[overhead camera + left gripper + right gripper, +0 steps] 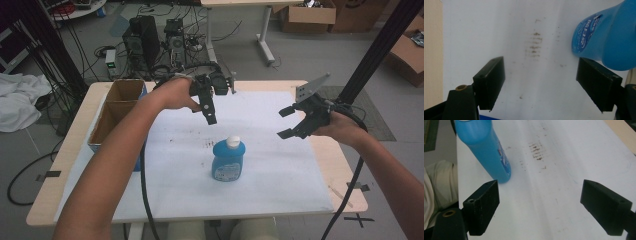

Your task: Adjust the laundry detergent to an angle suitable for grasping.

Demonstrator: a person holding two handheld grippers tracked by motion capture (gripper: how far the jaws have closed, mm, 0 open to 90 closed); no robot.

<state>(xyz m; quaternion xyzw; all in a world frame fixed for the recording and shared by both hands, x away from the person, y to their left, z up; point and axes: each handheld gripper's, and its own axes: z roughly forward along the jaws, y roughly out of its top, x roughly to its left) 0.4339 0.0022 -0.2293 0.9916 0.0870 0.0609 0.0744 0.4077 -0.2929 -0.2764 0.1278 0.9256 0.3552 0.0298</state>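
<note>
A blue bottle (228, 161) with a white cap stands upright near the middle of the white sheet (280, 170). My left gripper (209, 111) hovers above and behind it, pointing down, jaws wide apart and empty. In the left gripper view the bottle (607, 37) sits at the upper right, past the right jaw, and the gripper (547, 82) holds nothing. My right gripper (289, 122) hangs to the bottle's right, open, pointing left. In the right gripper view the bottle (485, 147) leans across the upper left, beyond the open gripper (540, 206).
An open cardboard box (116, 110) with a blue side sits at the table's left edge. Brown smudges (534, 45) mark the sheet behind the bottle. Cables and equipment lie on the floor beyond the table. Bare wood (345, 165) borders the sheet at right.
</note>
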